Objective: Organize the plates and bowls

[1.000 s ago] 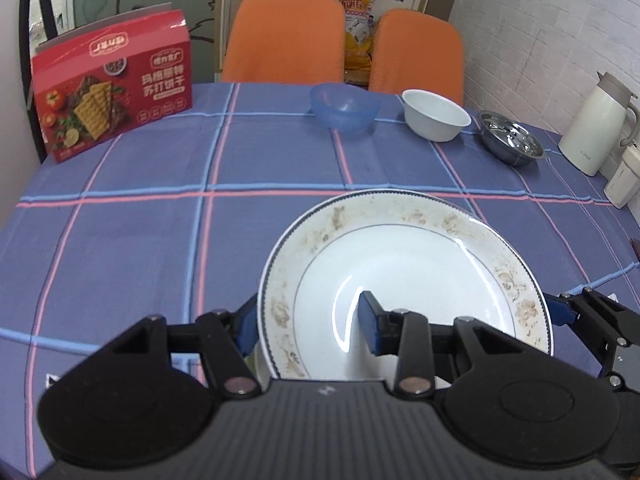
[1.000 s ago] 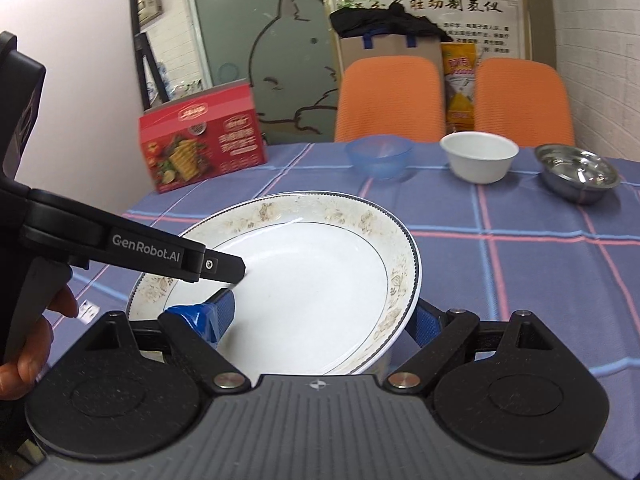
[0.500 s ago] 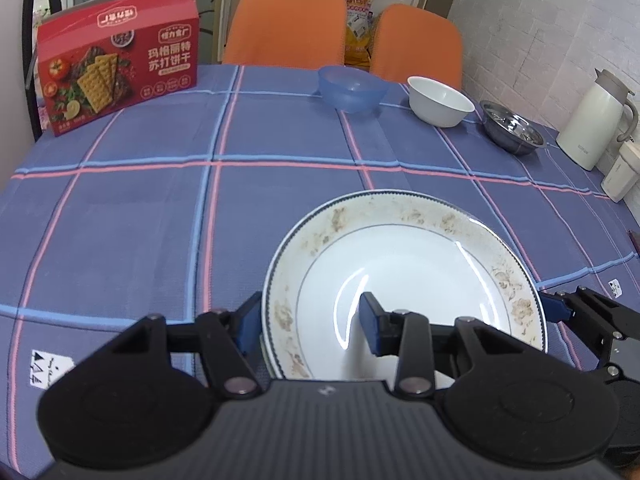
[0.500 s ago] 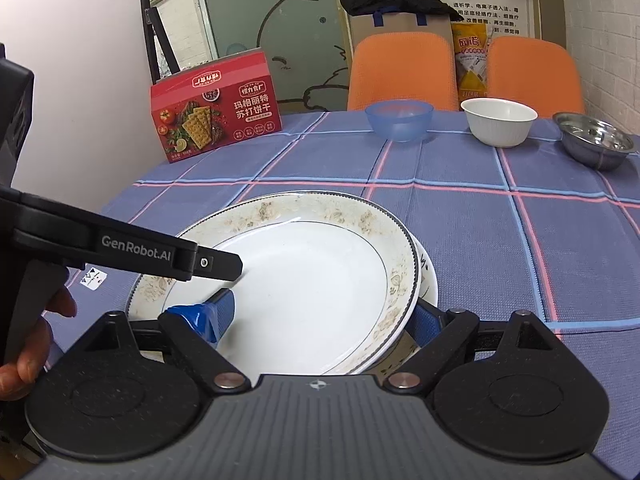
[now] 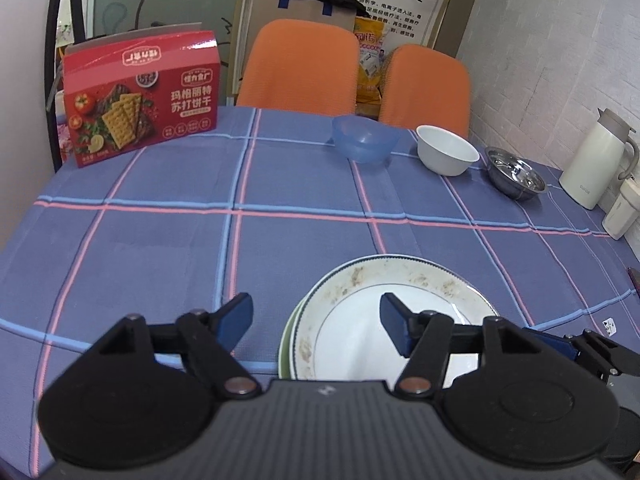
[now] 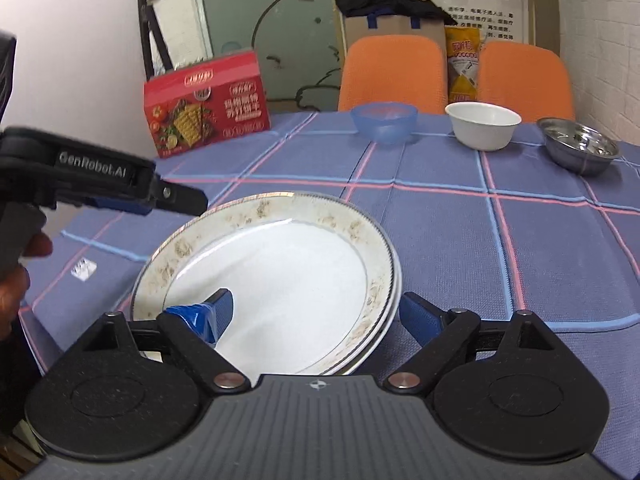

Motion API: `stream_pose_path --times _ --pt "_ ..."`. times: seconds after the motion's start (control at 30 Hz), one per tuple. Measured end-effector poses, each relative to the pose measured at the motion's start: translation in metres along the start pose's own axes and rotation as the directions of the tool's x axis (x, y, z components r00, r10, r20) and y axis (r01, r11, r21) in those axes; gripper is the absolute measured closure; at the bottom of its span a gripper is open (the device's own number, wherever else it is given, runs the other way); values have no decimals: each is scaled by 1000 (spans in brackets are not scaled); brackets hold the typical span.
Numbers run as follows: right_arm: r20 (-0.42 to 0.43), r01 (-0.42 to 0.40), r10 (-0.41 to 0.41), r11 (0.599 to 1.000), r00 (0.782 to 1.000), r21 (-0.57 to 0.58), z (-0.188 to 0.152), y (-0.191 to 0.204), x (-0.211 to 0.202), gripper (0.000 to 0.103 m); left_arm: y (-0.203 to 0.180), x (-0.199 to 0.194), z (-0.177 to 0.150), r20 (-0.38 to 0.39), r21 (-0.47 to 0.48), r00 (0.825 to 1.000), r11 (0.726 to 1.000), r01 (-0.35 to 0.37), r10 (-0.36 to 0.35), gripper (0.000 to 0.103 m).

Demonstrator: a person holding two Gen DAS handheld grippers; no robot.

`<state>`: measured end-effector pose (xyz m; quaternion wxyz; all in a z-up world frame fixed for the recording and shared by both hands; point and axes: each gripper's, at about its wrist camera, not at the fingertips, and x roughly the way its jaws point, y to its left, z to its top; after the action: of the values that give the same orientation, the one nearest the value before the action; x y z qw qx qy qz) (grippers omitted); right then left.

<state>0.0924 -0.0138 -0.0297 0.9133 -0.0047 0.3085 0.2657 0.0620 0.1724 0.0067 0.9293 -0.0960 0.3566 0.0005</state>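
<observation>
A white plate with a worn floral rim [image 5: 360, 320] [image 6: 288, 280] lies on top of a stack of plates on the blue checked tablecloth. My left gripper [image 5: 316, 316] has its jaws opening. Its left finger [image 5: 236, 316] stands clear of the plate's left rim and its right finger [image 5: 394, 320] hangs over the plate's inside. My right gripper [image 6: 316, 314] straddles the plate's right rim, its jaws opening too. The taped finger [image 6: 212, 314] rests over the plate's inside, and the other finger [image 6: 416, 316] stands just off the rim.
At the far side stand a blue bowl [image 5: 364, 140], a white bowl [image 5: 448, 156] and a steel bowl [image 5: 516, 178]. A red cracker box [image 5: 140, 96] is at the far left and a white thermos [image 5: 596, 156] at the right edge. Two orange chairs [image 5: 300, 64] stand behind.
The plate came down onto the stack. My left gripper let go of its rim and spread its jaws wide. The right jaws eased apart slightly.
</observation>
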Motion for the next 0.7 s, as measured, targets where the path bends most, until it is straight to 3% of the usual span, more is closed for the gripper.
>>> stream_pose_path --times 0.33,0.53,0.7 --pt "40 47 -48 998 998 44 5 -33 -19 25 -35 5 4 2 65 999 997 48 -48 31" --pt "12 133 -134 986 991 97 0 -85 -37 25 -71 19 14 -27 94 993 989 118 -116 29" --pt "-16 216 -218 952 976 215 3 -139 -50 25 -111 38 28 -44 139 988 979 152 -147 29"
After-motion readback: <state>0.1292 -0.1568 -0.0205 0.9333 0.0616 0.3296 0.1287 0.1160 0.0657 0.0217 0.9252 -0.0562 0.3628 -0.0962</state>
